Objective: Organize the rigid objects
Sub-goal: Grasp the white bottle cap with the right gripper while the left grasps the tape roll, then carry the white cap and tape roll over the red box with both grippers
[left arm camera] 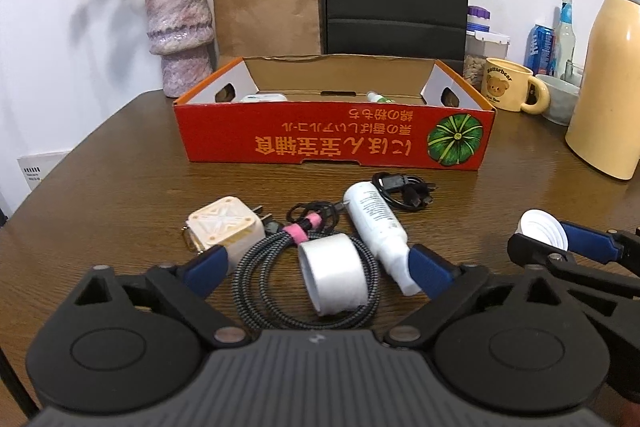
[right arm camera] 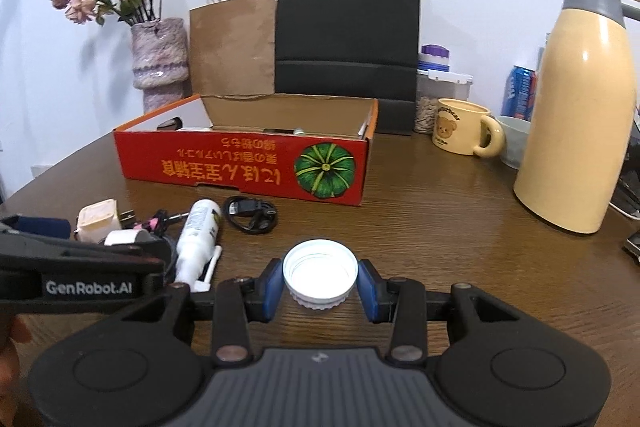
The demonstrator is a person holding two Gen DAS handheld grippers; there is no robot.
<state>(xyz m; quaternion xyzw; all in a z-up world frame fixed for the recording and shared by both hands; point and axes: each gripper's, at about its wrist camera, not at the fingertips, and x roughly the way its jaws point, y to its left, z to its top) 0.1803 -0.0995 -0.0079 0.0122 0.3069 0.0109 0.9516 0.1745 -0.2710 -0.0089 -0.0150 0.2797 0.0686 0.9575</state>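
Sitting between right hand-held gripper point(right arm camera: 320, 285) fingers: cap point(right arm camera: 319, 273)

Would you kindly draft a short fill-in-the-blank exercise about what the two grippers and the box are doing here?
1. The right gripper has its fingers around a white ___.
2. The left gripper is ___, holding nothing, above the tape roll.
3. The red box has a green ___ printed on its front.

Missing words: cap; open; pumpkin

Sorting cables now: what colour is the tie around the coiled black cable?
Pink tie, around the black cable; clearest in the left wrist view.
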